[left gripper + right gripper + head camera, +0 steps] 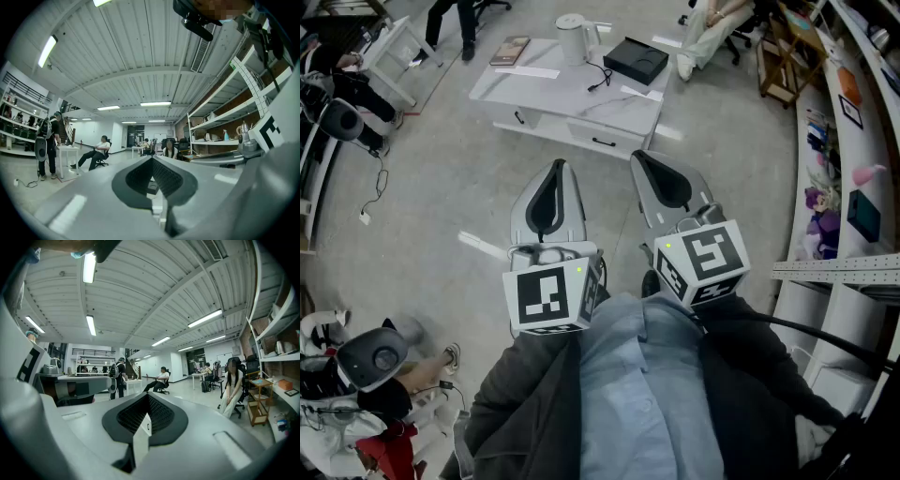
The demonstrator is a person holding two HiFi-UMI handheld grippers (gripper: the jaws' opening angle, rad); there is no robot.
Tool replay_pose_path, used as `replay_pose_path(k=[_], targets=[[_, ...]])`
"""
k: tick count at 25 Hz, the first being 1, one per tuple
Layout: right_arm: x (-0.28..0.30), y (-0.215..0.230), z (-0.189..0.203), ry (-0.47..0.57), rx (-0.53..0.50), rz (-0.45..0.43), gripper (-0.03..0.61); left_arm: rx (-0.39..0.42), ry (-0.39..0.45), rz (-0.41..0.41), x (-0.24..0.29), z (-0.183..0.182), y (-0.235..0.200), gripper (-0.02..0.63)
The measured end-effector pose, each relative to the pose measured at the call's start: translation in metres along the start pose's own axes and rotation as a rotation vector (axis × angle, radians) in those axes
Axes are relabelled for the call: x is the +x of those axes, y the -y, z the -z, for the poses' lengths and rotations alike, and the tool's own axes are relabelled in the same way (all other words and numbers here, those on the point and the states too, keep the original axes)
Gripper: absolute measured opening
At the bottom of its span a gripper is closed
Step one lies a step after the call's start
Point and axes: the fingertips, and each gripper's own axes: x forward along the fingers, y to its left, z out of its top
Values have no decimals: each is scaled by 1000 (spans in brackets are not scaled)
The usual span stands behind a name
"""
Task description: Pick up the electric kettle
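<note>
The left gripper (555, 172) has its fingers (140, 177) pressed together with nothing between them. The right gripper (641, 161) is the same, its fingers (161, 416) closed on nothing. Both are about level, side by side before the person's chest, over the floor (441, 187). The electric kettle (572, 37), white and upright, stands well apart from them, straight ahead near the far edge of a low white worktop (581, 103), between a book (509, 50) on its left and a black box (636, 59) on its right. Both grippers point roughly toward it, and neither looks clearly nearer. Its handle appears to face the right gripper's side, so I judge that one better placed, once it has closed the gap and spread its fingers.
</note>
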Motion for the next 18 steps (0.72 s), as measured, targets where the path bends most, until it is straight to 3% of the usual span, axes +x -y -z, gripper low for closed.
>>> replay_pose_path(k=[5,10,18], targets=[[6,2,0,-1,5,1,25,-19,-12,-1,7,-1,-3,2],[0,-3,14,-30,81,-35,25,-53,-66,10,1,15,6,2],[-13,37,20,-10,101,-12,26,-22,-77,44,20,25,42,3]])
